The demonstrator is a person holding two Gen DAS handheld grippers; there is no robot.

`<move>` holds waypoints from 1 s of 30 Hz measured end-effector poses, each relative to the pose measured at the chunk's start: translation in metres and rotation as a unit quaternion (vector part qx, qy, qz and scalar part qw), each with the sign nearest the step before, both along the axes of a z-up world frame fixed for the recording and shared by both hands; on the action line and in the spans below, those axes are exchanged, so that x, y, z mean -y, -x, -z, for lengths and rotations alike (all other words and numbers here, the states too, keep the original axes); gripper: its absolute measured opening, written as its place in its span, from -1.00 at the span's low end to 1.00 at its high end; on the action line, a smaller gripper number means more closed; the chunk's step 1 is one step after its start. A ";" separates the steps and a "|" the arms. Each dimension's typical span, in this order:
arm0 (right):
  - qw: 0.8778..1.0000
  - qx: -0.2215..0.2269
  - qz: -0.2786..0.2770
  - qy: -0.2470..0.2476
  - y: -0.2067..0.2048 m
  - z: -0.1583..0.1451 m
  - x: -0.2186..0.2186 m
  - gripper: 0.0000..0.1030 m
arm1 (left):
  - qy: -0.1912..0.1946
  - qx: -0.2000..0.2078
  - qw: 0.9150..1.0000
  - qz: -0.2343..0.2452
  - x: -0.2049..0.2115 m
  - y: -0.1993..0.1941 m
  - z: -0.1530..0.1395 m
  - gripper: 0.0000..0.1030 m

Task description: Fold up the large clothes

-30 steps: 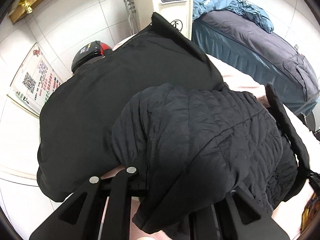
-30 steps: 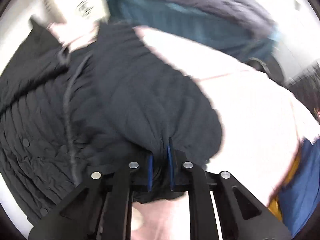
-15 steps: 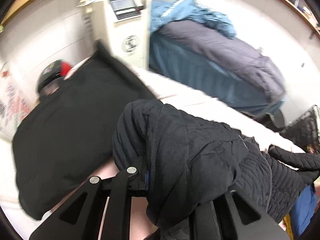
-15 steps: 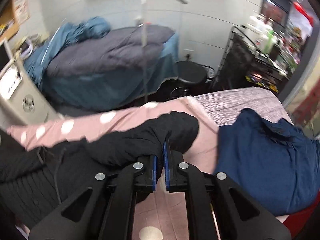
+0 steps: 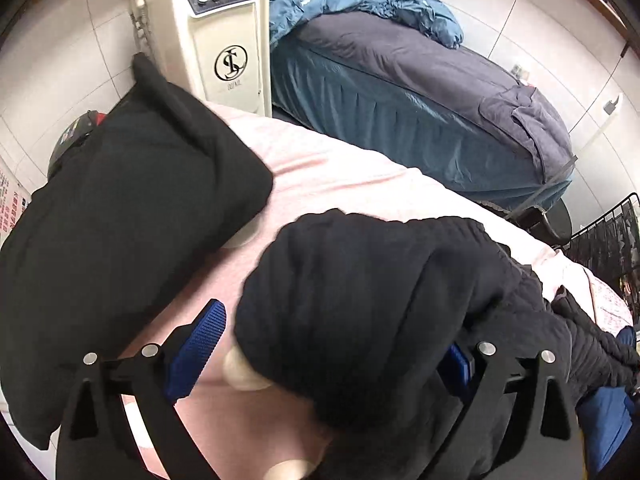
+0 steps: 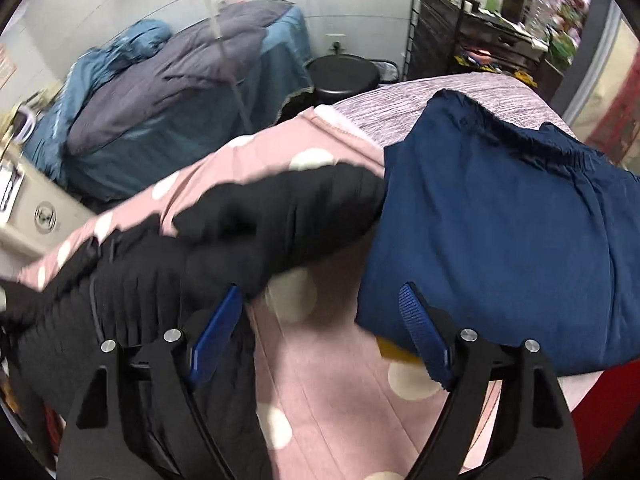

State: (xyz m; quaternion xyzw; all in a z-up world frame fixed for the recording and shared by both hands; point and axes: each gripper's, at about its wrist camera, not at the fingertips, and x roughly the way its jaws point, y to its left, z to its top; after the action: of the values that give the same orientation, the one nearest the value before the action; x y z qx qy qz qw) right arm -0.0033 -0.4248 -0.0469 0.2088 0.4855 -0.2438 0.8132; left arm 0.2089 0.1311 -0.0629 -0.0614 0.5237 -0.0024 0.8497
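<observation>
A black quilted jacket (image 5: 380,300) lies bunched on a pink polka-dot sheet (image 5: 332,172). My left gripper (image 5: 336,340) is open, its blue pads (image 5: 200,344) wide apart with the jacket's fabric slumped between them. In the right wrist view the jacket's sleeve (image 6: 280,216) stretches across the sheet (image 6: 328,392). My right gripper (image 6: 320,328) is open, the sleeve lying just ahead of its left pad (image 6: 216,332). A second black garment (image 5: 132,208) lies flat at the left.
A folded navy garment (image 6: 500,240) lies at the right on the sheet. A cream machine (image 5: 220,40) stands behind the bed. A teal bed with a grey blanket (image 5: 420,92) is beyond. A black stool (image 6: 344,76) and a wire rack (image 6: 460,32) stand at the far side.
Both grippers have opened and let go of the black jacket. The jacket was swung to the right across the sheet and now lies slumped there.
</observation>
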 end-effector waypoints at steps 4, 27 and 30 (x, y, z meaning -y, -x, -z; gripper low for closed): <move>0.999 0.019 -0.047 -0.011 0.017 0.008 -0.035 0.60 | 0.027 0.007 1.000 -0.010 -0.029 0.026 -0.010 0.83; 0.971 -0.087 -0.166 -0.146 0.059 0.157 -0.134 0.61 | 0.136 -0.086 0.984 0.080 -0.024 0.172 0.084 0.83; 0.967 -0.069 -0.150 -0.195 0.057 0.166 -0.142 0.58 | 0.130 -0.107 0.976 0.138 0.023 0.182 0.103 0.83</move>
State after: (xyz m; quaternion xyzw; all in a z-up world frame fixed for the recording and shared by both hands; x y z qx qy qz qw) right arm -0.0600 -0.2826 -0.2130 0.2705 0.6043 -0.0338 0.7487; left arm 0.0265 0.1079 -0.1663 -0.0982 0.6105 -0.1812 0.7648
